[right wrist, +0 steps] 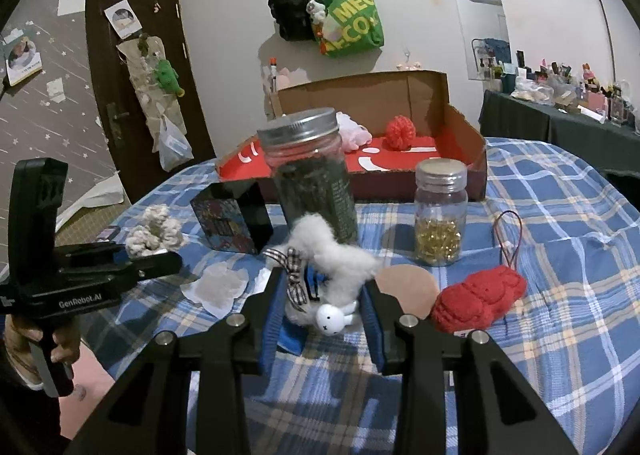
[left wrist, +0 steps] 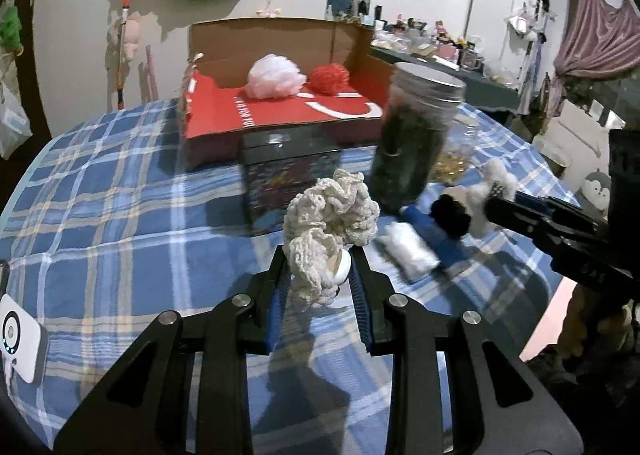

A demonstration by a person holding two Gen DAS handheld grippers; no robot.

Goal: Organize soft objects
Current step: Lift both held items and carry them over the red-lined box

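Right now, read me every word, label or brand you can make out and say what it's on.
"GenRobot.AI": on the left claw body.
"MEG" above "ECO", cut off: on the green tote bag on the wall.
White marks on the red box: not readable as words.
Wall photos, door notes, dark tin print: too small or blurred.
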